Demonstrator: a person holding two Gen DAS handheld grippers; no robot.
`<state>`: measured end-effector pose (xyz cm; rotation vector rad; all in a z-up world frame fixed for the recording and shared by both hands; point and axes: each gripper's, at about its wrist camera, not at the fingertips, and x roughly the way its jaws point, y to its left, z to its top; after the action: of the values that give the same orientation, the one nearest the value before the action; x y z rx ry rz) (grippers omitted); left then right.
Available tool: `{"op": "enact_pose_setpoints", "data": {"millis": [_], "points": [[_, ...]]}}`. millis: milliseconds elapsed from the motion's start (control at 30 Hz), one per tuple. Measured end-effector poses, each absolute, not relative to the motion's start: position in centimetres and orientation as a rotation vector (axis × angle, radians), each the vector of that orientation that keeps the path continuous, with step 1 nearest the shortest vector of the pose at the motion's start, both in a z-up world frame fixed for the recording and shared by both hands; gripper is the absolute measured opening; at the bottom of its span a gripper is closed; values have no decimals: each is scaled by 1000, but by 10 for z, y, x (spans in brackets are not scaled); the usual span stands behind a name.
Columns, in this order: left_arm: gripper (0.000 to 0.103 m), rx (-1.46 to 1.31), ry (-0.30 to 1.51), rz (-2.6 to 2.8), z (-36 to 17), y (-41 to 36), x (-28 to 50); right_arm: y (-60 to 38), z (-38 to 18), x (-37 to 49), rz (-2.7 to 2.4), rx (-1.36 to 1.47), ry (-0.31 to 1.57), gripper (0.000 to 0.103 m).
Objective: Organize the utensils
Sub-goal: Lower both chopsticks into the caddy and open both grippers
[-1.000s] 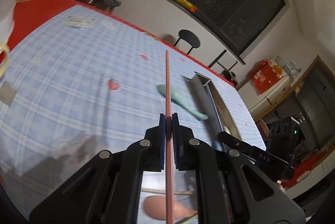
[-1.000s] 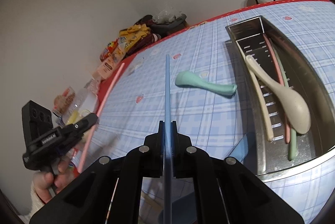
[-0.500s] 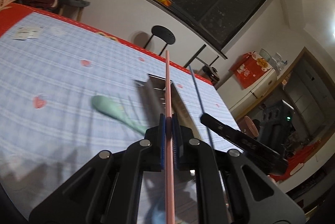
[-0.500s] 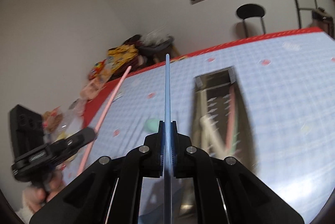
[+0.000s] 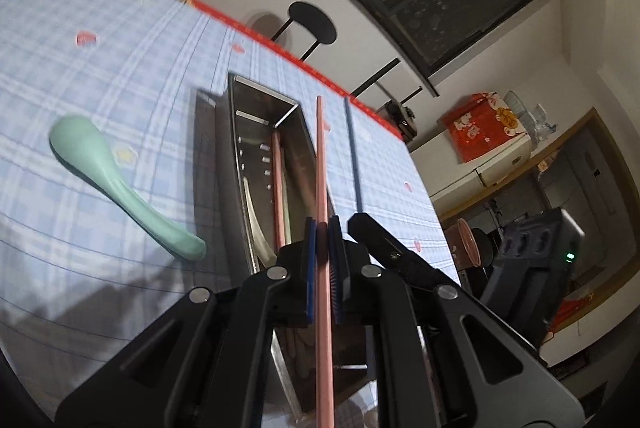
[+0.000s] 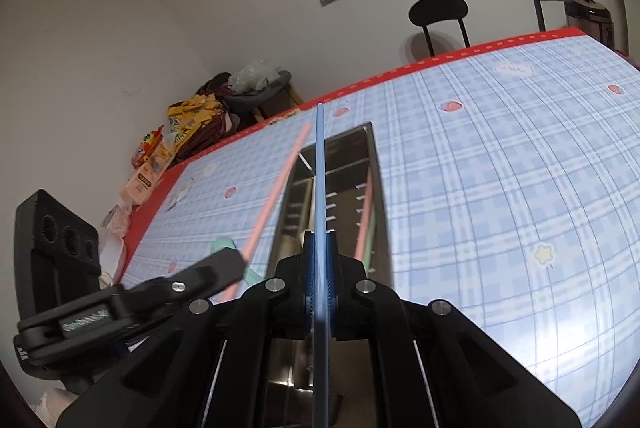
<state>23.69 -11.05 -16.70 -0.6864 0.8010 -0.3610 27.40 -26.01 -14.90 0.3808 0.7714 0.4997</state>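
Chopsticks are what both hands carry right now, one stick each, above the steel drainer tray.

From the left wrist view, the left gripper [image 5: 322,228] is clamped on a pink chopstick [image 5: 321,164], whose far end reaches out over the right wall of the steel utensil tray [image 5: 236,116]. That tray stands on the bench [image 5: 132,68] under a blue checked cloth. Inside it lie at least a second pink chopstick [image 5: 277,184] and a pale spoon [image 5: 256,224] (more may be hidden under the gripper). A mint-green spoon [image 5: 116,184] lies on the cloth just left of the tray, not yet put away. To the right, the right gripper [image 5: 354,218] pinches a blue chopstick [image 5: 353,152].

From the right wrist view, the right gripper [image 6: 320,240] is closed on the blue chopstick [image 6: 320,164], which runs lengthwise above the tray [image 6: 376,164]. The left gripper [image 6: 236,260] comes in from the lower left with its pink chopstick [image 6: 276,196] slanting toward the tray's left edge. The green spoon [image 6: 224,242] just peeks out behind it.

My judgement: the sorting is well past halfway, with two sticks to lower in and the green spoon left.

Lettering shows on the left gripper's body in the right view, too blurred to read; the snack packets [image 6: 192,116] beyond the bench are also illegible.
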Motion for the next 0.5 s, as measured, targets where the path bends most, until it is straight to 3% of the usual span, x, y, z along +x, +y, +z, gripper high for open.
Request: {"op": "enact_pose_setpoints", "data": {"millis": [500], "points": [[10, -670, 832, -313, -187, -120, 257, -263, -156, 281, 495, 388, 791, 6]]}}
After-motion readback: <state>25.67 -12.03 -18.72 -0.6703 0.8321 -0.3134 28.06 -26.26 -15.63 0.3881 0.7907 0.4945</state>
